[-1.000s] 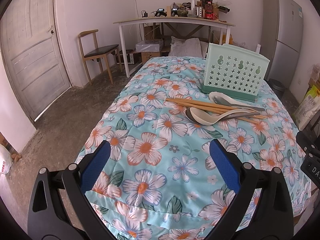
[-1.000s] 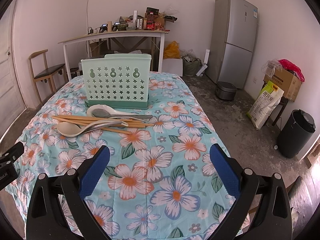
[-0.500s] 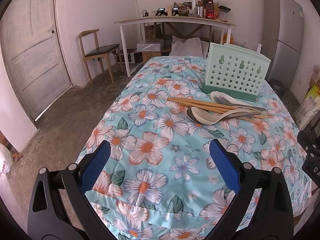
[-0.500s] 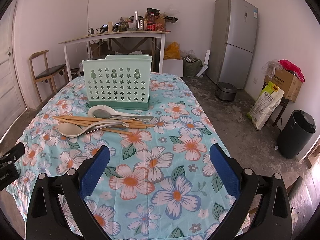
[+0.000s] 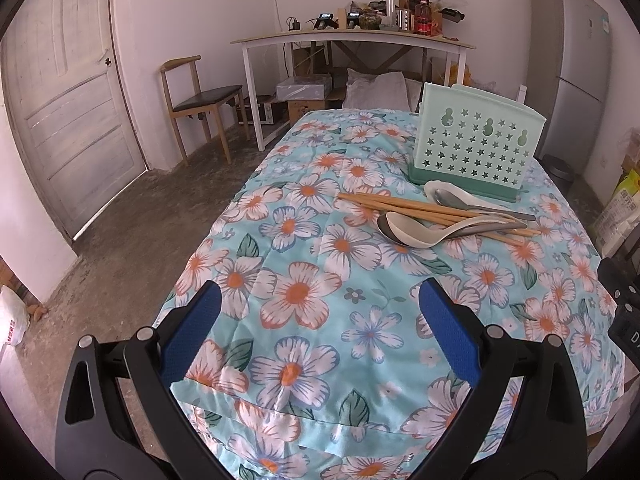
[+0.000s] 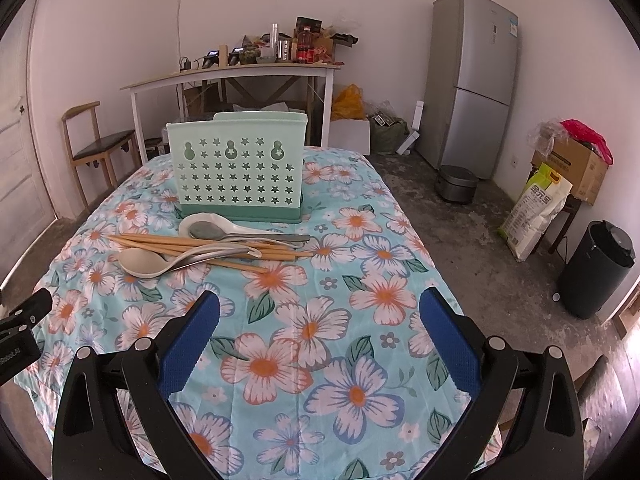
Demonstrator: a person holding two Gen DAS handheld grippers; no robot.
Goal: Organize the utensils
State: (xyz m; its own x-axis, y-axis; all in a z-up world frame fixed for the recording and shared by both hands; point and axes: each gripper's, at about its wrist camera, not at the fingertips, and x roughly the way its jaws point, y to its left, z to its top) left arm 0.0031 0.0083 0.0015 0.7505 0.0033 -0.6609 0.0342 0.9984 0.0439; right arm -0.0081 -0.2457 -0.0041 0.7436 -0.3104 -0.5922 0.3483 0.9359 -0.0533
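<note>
The left gripper (image 5: 320, 312) and right gripper (image 6: 320, 312) are hovering wide open, holding nothing, facing wooden chopsticks (image 6: 208, 245) and spoons lying before the mint-green perforated plastic holder (image 6: 238, 168).

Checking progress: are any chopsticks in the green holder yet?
No, the chopsticks lie on the tablecloth in front of the green holder.

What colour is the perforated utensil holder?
Mint green perforated plastic utensil holder with a darker green base, clearest in the right wrist view.
</note>
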